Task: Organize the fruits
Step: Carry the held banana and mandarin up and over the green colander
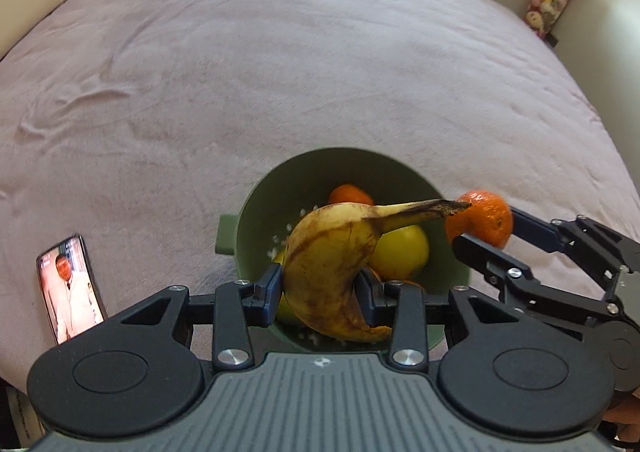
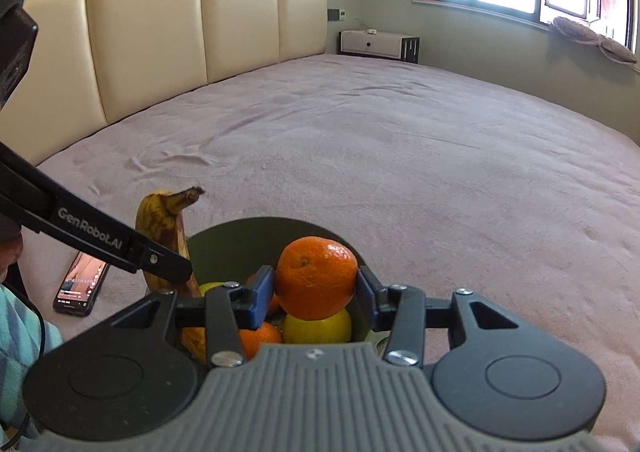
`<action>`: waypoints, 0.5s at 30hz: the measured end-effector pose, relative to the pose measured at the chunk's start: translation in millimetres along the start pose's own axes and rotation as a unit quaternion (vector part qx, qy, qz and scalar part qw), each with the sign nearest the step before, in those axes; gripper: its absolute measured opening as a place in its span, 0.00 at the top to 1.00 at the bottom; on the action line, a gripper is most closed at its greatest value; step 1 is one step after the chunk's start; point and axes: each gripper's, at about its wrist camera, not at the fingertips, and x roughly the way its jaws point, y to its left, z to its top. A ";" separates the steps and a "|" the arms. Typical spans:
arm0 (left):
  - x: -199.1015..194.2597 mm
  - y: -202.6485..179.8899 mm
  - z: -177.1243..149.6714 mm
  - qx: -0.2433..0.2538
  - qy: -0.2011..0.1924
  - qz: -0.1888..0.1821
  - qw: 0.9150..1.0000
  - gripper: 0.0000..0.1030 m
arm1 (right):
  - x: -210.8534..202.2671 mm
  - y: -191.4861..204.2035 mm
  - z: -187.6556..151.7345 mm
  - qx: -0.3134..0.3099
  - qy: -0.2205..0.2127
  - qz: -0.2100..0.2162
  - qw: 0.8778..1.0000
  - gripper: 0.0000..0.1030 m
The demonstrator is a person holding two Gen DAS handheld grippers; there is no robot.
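Pink bedspread underneath, green bowl nearly full: left gripper clamps the banana, right gripper clamps a mandarin (both over the bowl). Next, I'd judge: lower, then let go.

1. The banana is showing yellow skin with brown streaks and a dark stem.
2. The mandarin is glowing bright orange.
3. The bowl is looking muted green, holding a yellow fruit and another orange one.
4. The bed cover is appearing pale pinkish-mauve.
5. The headboard is showing cream panels.
6. Each hand-held gripper is showing black arms with blue pads.
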 end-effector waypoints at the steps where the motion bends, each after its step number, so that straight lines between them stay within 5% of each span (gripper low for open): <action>1: 3.2 1.2 0.1 -0.002 0.006 -0.002 1.000 0.58 | 3.1 0.2 -0.3 0.000 0.003 0.001 1.000 0.58; 15: 28.2 -9.0 16.0 0.003 -0.002 0.008 1.000 0.58 | 31.5 3.4 -5.9 -0.031 0.021 -0.003 0.999 0.58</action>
